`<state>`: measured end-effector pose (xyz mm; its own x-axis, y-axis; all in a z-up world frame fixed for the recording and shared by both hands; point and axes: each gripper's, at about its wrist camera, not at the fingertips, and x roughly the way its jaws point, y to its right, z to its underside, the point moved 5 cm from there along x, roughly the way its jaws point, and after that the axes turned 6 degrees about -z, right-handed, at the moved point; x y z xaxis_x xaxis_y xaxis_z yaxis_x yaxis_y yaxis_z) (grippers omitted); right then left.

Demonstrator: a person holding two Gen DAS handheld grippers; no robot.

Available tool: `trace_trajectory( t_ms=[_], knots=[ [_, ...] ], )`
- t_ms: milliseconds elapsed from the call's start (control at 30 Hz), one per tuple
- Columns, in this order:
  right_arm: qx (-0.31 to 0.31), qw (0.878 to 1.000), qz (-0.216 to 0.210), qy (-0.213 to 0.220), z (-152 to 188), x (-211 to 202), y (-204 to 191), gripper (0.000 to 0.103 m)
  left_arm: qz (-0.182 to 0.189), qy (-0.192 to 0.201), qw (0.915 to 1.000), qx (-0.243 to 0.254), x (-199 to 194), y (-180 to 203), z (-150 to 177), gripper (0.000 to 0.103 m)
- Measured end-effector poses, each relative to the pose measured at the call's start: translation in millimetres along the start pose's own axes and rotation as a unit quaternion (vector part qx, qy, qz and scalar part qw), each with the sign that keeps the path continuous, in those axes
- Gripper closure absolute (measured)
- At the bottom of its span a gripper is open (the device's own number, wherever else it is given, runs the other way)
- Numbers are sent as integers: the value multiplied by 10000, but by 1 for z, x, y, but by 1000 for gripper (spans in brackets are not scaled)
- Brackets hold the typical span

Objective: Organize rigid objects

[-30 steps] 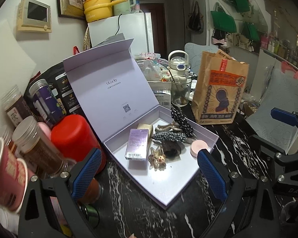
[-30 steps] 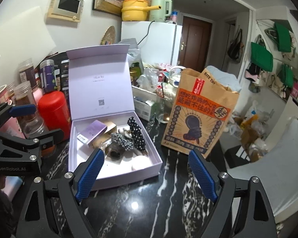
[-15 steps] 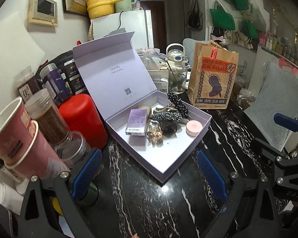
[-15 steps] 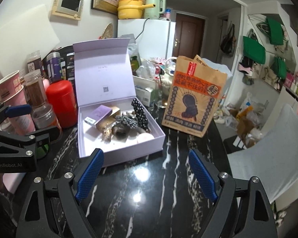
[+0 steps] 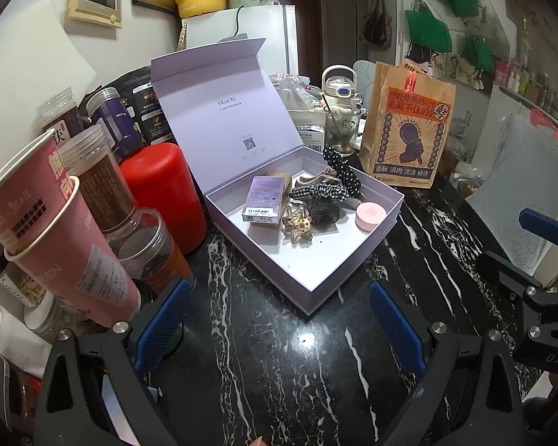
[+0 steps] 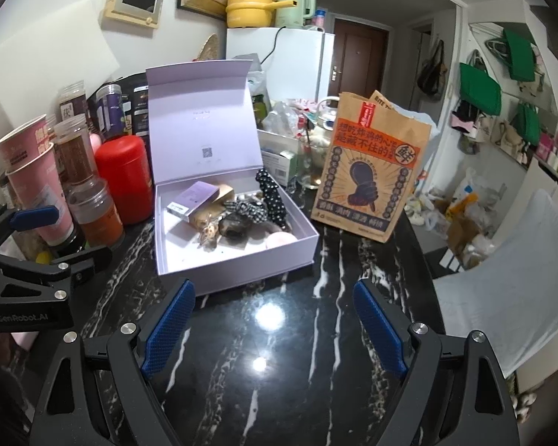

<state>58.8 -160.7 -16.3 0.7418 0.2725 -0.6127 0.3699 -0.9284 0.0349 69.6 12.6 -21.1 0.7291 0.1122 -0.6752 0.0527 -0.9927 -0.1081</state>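
While both grippers hang back over the black marble counter [image 5: 279, 371], the lavender box [image 5: 316, 260] sits lid-up at 12 o'clock in the left wrist view. Inside it lie a purple carton [image 5: 263, 200], a clear hair claw [image 5: 297, 225], a dark clip [image 5: 325, 213], a pink round compact [image 5: 370, 215] and checked and dotted scrunchies [image 5: 327, 187]. The left gripper [image 5: 279, 319] has its blue fingers [image 5: 163, 319] spread wide with nothing between them. Paper cups [image 5: 48, 230] and a red canister [image 5: 163, 193] crowd 9 to 10 o'clock; a printed paper bag [image 5: 409, 130] stands at 1 o'clock.

From the right wrist view the same box [image 6: 238, 260] lies at 11 o'clock, the bag [image 6: 368, 174] at 1 o'clock. The right gripper [image 6: 275, 327] is likewise spread wide and holds nothing; the left one shows at 9 o'clock.

With the small items already in the box, the scene fits either a sorting under way or one finished. Whatever comes, a clean job means approaching the box squarely, keeping the fingers clear of the upright lid [image 6: 201, 119] and the jars [image 6: 93, 208] just beside it, and taking the hard carton or compact by flat sides, since the smooth claw looks likely to slip.
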Motion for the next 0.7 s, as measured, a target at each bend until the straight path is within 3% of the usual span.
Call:
trace_trajectory(
  t_ms=[700],
  knots=[
    [-6, 10000, -35, -48, 1, 3, 0, 15, 38, -123, 9999, 3, 4, 1, 0, 5]
  ],
)
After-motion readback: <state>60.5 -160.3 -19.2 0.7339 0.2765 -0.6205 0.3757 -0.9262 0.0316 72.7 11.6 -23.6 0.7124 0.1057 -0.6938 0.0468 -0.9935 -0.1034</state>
